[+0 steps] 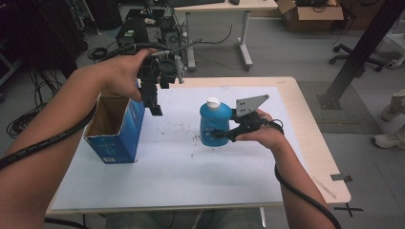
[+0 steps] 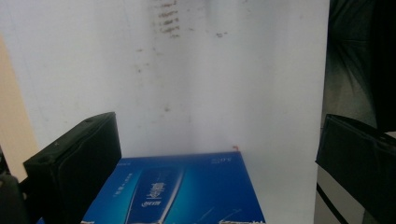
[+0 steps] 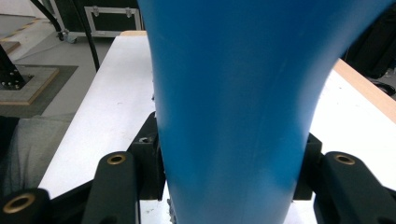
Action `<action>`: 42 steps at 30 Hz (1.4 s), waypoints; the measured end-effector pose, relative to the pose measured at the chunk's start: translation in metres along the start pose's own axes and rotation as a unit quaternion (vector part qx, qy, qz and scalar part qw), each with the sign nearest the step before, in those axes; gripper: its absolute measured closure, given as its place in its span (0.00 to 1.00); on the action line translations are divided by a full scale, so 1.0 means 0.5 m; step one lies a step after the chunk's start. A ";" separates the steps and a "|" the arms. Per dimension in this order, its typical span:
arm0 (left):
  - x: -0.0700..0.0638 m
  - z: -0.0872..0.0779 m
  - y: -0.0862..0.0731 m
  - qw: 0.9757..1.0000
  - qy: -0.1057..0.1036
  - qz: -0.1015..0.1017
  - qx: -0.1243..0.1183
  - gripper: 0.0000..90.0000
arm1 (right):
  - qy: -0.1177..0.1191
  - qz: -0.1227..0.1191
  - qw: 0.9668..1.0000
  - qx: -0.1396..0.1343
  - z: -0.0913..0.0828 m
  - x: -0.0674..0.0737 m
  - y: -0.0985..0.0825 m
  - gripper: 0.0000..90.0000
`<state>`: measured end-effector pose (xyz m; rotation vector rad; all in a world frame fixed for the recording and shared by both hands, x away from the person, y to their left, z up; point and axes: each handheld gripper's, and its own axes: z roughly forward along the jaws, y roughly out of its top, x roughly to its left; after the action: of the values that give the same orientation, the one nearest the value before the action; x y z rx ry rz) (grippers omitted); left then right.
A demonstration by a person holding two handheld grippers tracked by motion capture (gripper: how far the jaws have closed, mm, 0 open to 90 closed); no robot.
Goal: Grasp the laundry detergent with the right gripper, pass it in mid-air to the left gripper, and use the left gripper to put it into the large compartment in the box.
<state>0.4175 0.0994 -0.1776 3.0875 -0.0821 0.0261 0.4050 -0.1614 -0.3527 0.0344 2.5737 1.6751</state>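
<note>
— What carries everything here?

— A light wooden counter (image 1: 313, 143) with rounded corners, most of its top covered by a white sheet (image 1: 181, 167).

— Is the sheet clean?

— No, dark specks and smudges mark its middle.

— What rests directly on it?

— An open-topped blue cardboard box (image 1: 117, 129) stands upright near the left edge. A blue bottle with a white cap (image 1: 215, 121) is upright near the middle, well apart from the box.

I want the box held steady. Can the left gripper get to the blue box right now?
Probably yes. The left gripper hangs open just above the box, jaws pointing down, nothing between them. The right gripper and its bottle are off to the side.
</note>
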 end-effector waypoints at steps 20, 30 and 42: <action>-0.033 0.025 0.026 1.000 -0.002 0.006 -0.006 0.00 | 0.011 -0.011 1.000 -0.023 0.061 0.027 -0.010 0.50; -0.041 0.049 0.020 1.000 -0.007 0.003 -0.011 0.00 | 0.017 -0.013 1.000 -0.022 0.094 0.036 -0.013 0.50; -0.047 0.065 0.031 1.000 -0.011 0.009 -0.013 0.00 | 0.027 -0.012 0.999 -0.021 0.120 0.045 -0.007 0.51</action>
<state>0.3936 0.0836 -0.2099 3.0607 -0.1092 -0.0071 0.3871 -0.1068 -0.3811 -0.0445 2.5649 1.7437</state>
